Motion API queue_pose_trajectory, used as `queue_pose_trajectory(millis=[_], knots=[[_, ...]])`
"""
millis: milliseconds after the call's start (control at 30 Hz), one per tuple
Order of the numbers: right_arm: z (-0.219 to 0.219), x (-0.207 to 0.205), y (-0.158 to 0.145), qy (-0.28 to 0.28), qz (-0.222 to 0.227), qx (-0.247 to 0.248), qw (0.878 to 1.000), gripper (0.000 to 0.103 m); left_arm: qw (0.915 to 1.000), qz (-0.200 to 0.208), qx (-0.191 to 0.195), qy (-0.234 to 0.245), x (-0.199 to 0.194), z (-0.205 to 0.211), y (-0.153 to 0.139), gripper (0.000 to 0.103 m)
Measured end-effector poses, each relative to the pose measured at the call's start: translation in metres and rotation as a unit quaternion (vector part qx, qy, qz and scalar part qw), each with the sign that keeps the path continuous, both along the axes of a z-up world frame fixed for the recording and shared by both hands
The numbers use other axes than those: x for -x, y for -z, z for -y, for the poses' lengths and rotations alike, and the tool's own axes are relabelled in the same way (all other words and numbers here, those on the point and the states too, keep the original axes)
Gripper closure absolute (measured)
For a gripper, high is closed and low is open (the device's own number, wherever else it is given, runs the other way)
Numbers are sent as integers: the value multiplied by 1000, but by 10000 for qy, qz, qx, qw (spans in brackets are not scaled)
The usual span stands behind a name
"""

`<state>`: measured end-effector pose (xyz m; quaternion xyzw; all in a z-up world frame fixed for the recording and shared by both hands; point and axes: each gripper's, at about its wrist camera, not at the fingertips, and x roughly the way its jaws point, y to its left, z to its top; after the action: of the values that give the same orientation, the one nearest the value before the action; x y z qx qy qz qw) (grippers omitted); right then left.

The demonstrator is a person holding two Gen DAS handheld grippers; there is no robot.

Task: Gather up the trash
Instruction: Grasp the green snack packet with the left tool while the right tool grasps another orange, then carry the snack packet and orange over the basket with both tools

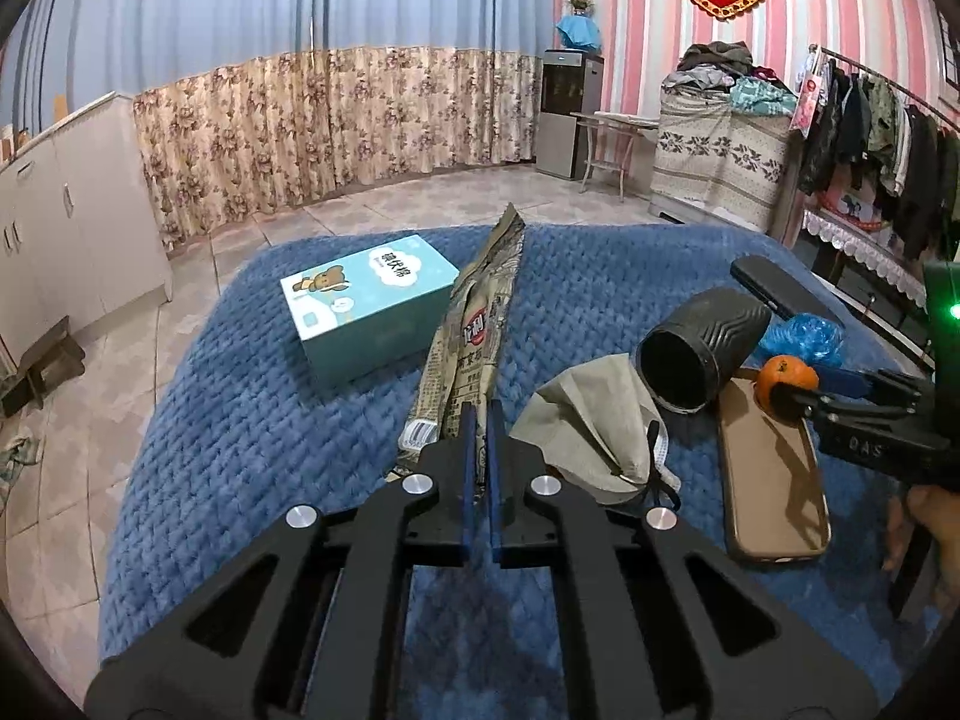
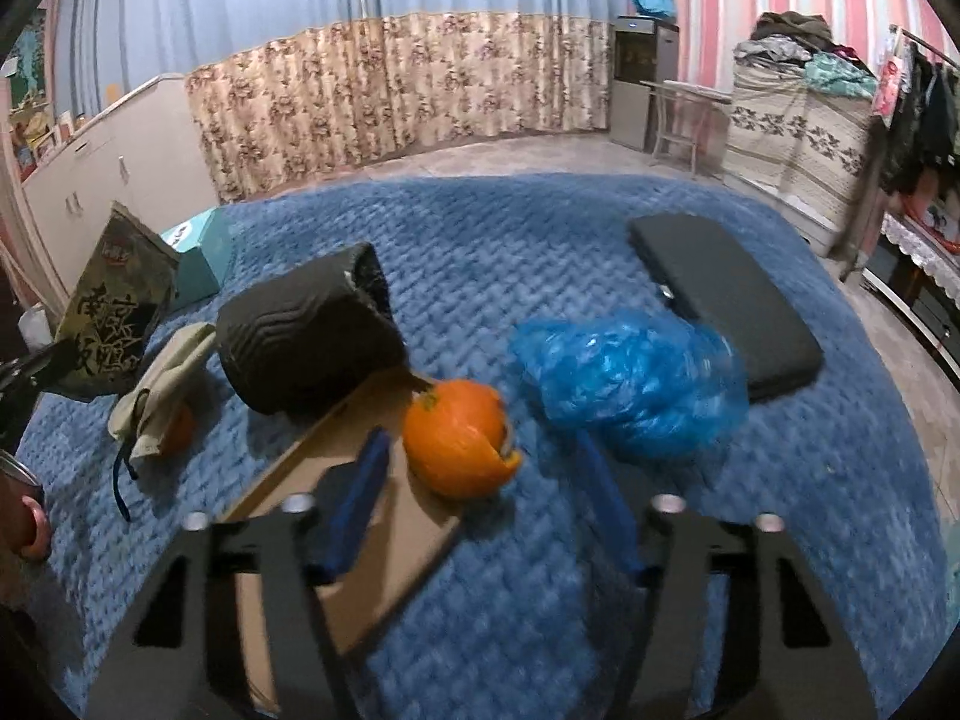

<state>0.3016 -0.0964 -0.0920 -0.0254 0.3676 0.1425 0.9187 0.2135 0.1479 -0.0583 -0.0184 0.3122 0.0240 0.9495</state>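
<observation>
Trash on the blue blanket (image 2: 480,252) is shown in two parts. An empty snack packet (image 1: 474,324), light, thin and crinkly, is pinched near its lower end by the left claw (image 1: 478,420), whose jaws are pressed together on it. Orange peel (image 2: 456,438), a hollow, soft and easily crushed shell, lies at the edge of a phone (image 2: 336,504), between the spread blue fingers (image 2: 360,480) of the right claw (image 2: 480,450), untouched; a gentle grip across its widest part is judged best.
</observation>
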Motion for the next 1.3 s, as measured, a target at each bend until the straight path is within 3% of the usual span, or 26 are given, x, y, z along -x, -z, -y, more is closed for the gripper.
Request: queue_pose_trajectory(millis=[67, 167, 533, 900, 1300], knots=[[-4, 0, -1, -119, 22, -13, 9999, 70, 10000, -3, -48, 4, -1, 3, 0, 101], [-2, 7, -10, -166, 192, -79, 9996, 75, 9999, -28, -130, -7, -2, 8, -3, 102], [55, 38, -52, -4, 558, -517, 9971, 77, 9974, 465, -393, 384, 15, 54, -54, 103], [166, 77, -76, 1047, 811, -646, 9891, 77, 9870, 749, -326, 1381, 28, 154, -81, 103], [293, 107, -83, 2383, 944, -383, 9658, 77, 9608, 774, -322, 2641, 36, 298, -66, 103]])
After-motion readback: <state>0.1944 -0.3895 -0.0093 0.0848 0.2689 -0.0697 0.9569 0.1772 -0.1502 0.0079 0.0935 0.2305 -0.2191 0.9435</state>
